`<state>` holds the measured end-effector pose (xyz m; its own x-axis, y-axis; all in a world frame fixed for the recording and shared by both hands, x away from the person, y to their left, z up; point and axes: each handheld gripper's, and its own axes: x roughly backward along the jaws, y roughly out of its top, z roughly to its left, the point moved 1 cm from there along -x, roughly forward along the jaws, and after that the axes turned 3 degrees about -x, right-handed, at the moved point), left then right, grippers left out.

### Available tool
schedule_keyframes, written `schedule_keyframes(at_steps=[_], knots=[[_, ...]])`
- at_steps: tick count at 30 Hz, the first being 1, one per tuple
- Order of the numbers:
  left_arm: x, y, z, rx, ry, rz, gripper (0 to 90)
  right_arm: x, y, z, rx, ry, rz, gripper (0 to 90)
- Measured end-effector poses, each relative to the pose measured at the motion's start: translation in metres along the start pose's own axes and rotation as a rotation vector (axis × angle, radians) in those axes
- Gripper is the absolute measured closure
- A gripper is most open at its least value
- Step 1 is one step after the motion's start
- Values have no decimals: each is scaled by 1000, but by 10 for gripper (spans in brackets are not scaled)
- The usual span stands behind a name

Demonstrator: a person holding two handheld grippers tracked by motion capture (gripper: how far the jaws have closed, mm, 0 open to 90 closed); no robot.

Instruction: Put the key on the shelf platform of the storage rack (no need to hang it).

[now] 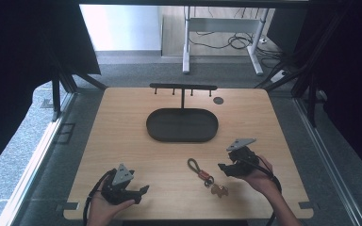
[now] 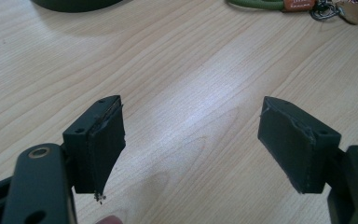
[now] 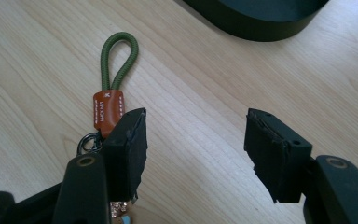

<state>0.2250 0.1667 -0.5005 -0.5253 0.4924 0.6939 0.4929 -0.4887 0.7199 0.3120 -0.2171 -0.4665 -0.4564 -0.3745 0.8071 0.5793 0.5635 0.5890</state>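
Keychain [image 1: 206, 175] lies flat on the wooden table [image 1: 122, 136], near the front edge and a little right of centre, with its green cord loop [image 3: 118, 58] pointing toward the far side and its charm end toward the person. A dark oval tray [image 1: 182, 125] sits beyond it at mid-table, and a black hook rack [image 1: 183, 87] with 4 pegs stands at the far edge behind the tray.

The right gripper [image 1: 225, 168] is just beside the keychain, released, with nothing between its jaws; in the right gripper view the orange leather tag [image 3: 106, 107] lies at the tip of one jaw rather than in the gap. Closing from this offset would likely miss the tag, or push the keychain sideways across the smooth wood. A pinch on the thin cord alone might let it slip, since the metal ring [image 3: 89, 142] and charm would hang and swing. Lying flat, the keychain also invites the jaw tips to scrape the table.

The left gripper [image 1: 143, 194] waits at the near left, jaws spread wide over bare wood, well apart from the keychain.
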Motion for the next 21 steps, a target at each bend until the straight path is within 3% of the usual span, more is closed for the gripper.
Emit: schedule_keyframes(at_steps=[12,21], knots=[[-1,-1,1,3,6,0,235,-18,9,18,43,57,49,419],[0,0,0,1,6,-3,235,-28,10,27,66,64,84,427]])
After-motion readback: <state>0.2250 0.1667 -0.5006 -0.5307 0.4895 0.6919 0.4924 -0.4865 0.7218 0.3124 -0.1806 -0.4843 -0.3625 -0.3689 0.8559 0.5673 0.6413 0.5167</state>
